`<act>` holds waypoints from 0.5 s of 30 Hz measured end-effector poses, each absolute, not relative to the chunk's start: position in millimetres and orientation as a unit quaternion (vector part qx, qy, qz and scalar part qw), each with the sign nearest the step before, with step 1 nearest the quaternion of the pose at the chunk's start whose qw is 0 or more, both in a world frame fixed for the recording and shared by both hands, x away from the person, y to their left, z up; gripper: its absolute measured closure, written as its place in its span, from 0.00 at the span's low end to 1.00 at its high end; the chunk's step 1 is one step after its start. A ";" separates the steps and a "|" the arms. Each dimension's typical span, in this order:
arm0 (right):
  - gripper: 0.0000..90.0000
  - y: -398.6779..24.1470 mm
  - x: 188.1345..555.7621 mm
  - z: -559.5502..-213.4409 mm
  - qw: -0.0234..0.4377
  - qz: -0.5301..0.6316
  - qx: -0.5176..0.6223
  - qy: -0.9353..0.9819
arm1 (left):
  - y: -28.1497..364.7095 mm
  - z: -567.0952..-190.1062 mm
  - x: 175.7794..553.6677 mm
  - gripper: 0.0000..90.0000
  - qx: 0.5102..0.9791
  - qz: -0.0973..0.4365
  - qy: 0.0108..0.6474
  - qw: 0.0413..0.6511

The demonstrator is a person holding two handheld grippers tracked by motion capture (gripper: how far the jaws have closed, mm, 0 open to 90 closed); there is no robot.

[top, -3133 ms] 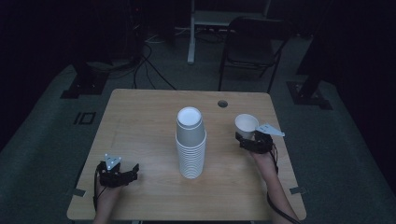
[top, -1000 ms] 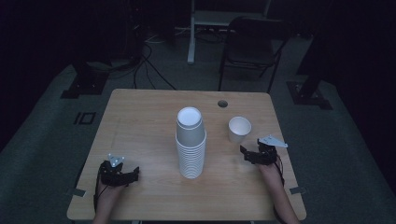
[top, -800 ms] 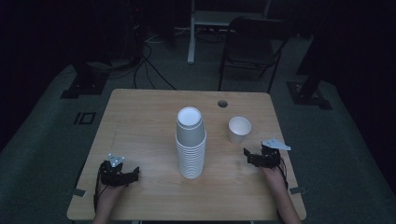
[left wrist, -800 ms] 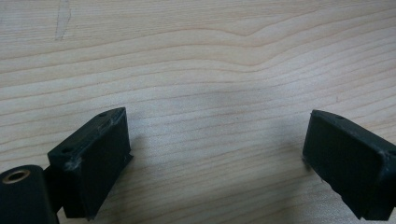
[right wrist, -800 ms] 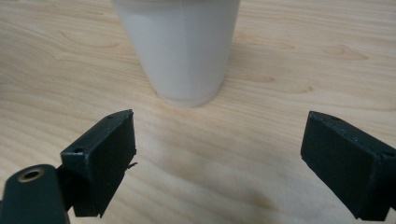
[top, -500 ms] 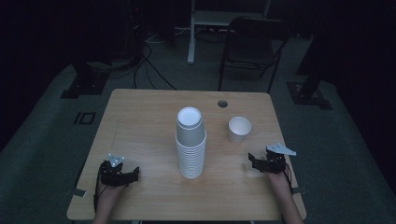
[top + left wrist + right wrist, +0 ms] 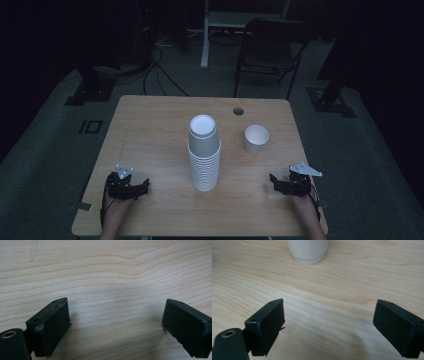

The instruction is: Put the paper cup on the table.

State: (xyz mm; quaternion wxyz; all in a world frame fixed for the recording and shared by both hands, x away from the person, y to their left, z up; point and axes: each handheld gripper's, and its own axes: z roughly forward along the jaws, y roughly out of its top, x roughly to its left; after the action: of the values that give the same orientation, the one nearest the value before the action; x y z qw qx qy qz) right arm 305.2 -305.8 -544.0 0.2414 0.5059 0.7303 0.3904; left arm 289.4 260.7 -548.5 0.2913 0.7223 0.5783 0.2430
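Both grippers sit low on the near side of the wooden table (image 7: pixel 150 125), and nothing is in hand. The left gripper (image 7: pixel 145 186) rests near the front left corner with its jaws spread wide over bare wood grain, as its own view shows (image 7: pixel 115 322). The right gripper (image 7: pixel 272 179) is at the front right, jaws just as wide apart, also empty (image 7: pixel 328 322). In the middle of the table stands a tall stack of white paper cups (image 7: pixel 204 155), upright and tidy. Off to its right, well apart from it and nearer the far edge, a single white cup (image 7: pixel 256 138) stands alone, mouth up, close to the round hole (image 7: pixel 238 110) in the tabletop. In the right gripper view, the base of a white cup (image 7: pixel 308 251) shows straight ahead. My read: one cup is off the stack and set down, so that step looks done; with many cups left stacked, there is probably more unstacking to come.
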 end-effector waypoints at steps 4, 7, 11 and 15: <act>0.11 -308.8 294.9 -544.8 0.236 0.384 0.501 0.739 | 260.7 -548.5 289.4 0.09 0.722 0.243 0.578 0.291; 0.11 -312.7 289.1 -545.0 0.235 0.385 0.504 0.737 | 260.7 -548.5 289.4 0.09 0.722 0.243 0.578 0.291; 0.11 -319.1 282.0 -545.6 0.241 0.379 0.518 0.728 | 260.7 -548.5 289.4 0.09 0.722 0.243 0.578 0.291; 0.11 -323.6 276.4 -547.1 0.244 0.372 0.525 0.725 | 260.7 -548.5 289.2 0.09 0.722 0.243 0.578 0.291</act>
State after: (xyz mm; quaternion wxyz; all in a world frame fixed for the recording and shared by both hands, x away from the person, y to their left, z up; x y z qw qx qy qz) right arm 276.4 -323.6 -547.1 0.2435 0.5255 0.7254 0.3720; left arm 289.2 260.7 -548.5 0.2912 0.7222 0.5784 0.2431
